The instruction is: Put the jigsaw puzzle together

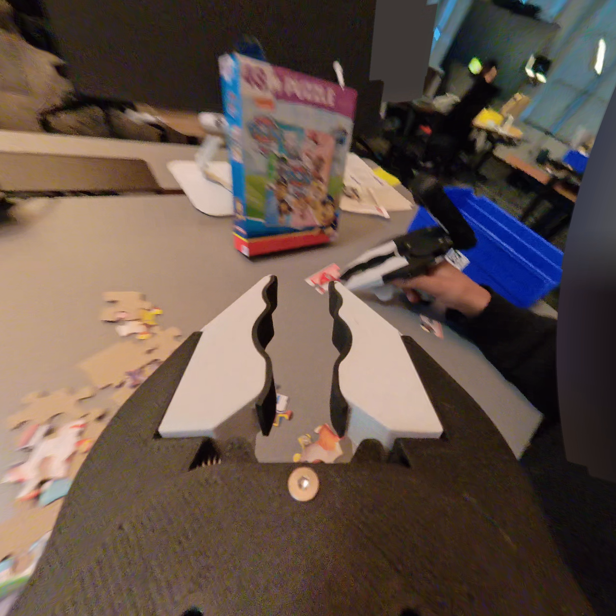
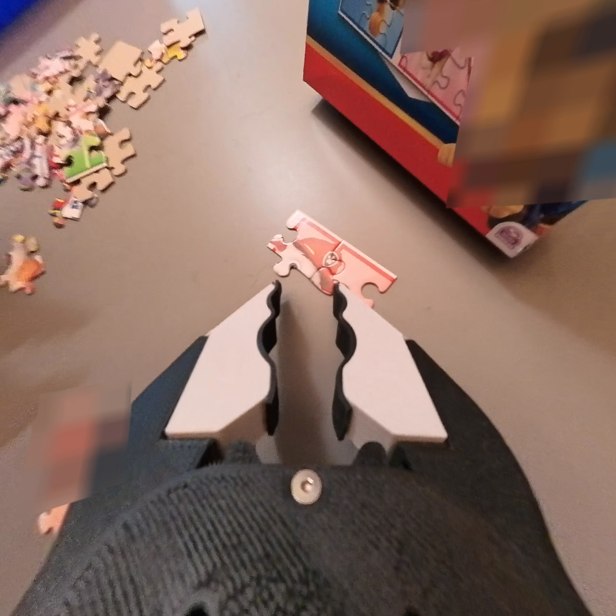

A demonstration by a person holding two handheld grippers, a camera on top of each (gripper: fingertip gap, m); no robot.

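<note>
Two joined pieces: a pink-and-white pair of puzzle pieces (image 2: 328, 255) lies flat on the grey table (image 2: 216, 206), just past the right gripper (image 2: 306, 285).
Right jaws: part open, nothing between them; the right fingertip (image 2: 337, 289) overlaps the near edge of the pair, whether touching or just above I cannot tell; the left one is over bare table.
Left gripper (image 1: 301, 281): held above the table, jaws part open on air.
Puzzle box (image 1: 286, 156): upright, far side of the table, apart from the pair.
Loose pile (image 2: 66, 110): many pieces, some face down, far left in the right wrist view, well apart from both grippers.
Single piece (image 2: 21, 265): alone at the left, near the pile.
Blue bin (image 1: 500, 243): off the table edge, behind the hand (image 1: 446, 290) holding the right gripper.
Handling judgement: flat card gives little edge; a fingertip pressing down could tip or slide the pair, or split its joint.
Advice: keep the fingertips low and level, and hold the pair across both pieces.
</note>
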